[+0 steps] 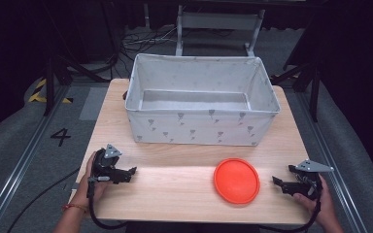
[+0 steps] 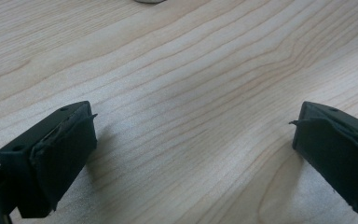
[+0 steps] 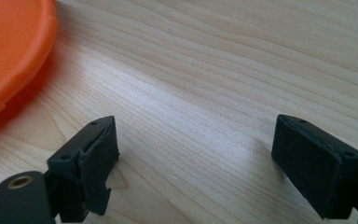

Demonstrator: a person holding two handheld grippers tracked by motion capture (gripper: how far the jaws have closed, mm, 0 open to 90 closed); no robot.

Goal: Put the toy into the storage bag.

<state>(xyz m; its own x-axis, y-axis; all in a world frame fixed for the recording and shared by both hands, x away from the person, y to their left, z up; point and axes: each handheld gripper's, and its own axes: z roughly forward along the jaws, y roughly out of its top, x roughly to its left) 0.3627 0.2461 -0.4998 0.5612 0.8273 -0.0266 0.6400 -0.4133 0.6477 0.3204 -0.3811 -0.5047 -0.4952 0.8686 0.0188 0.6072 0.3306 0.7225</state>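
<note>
Wooden table [image 1: 184, 189], orange disc [image 1: 236, 180] near front edge, left gripper [image 1: 132, 171] and right gripper [image 1: 275, 180] fingers released, bare wood between.

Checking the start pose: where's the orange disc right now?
High view: the orange disc lies flat on the table, front right, before the fabric bin, just left of the right gripper.

— The table [image 1: 175, 189]: what is it made of?
— Pale wood, matt, with a fine wavy grain and a soft sheen under the light.
— And the orange disc [image 1: 236, 180]?
— Smooth plastic, slightly glossy, with a moulded rim.
— The box [image 1: 201, 130]?
— Light grey cloth, matt, printed with small dark motifs.
— The right gripper [image 3: 193, 154]?
— Matt black pads, rough at the edges.
</note>
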